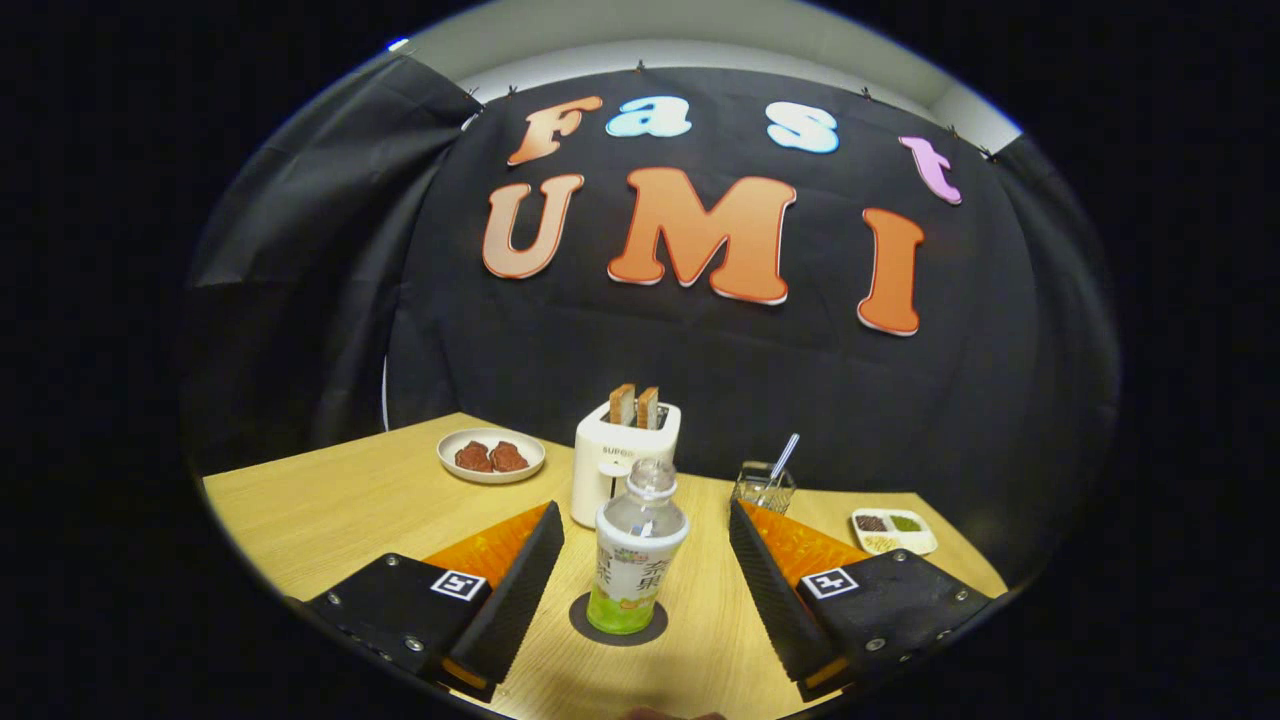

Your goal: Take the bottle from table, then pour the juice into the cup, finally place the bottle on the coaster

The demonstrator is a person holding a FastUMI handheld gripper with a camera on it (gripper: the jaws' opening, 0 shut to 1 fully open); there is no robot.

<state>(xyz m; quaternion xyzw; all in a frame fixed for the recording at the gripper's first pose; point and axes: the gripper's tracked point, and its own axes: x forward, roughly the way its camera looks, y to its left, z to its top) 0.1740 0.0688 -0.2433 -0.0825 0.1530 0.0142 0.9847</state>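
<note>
Wooden table (330, 510) ahead, and the bottle (638, 560) stands upright on the dark coaster (620, 625) between the gripper (645, 535) fingers, spread wide and empty: light, slick plastic, nearly drained, best squeezed gently mid-label, with the cup (764, 488) waiting beyond.

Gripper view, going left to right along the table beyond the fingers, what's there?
Plate with two brown pieces, white toaster holding toast, bottle on the dark coaster between the open fingers, glass cup with straw, small divided dish.

"SUPOR" on white toaster (625, 455)
</note>
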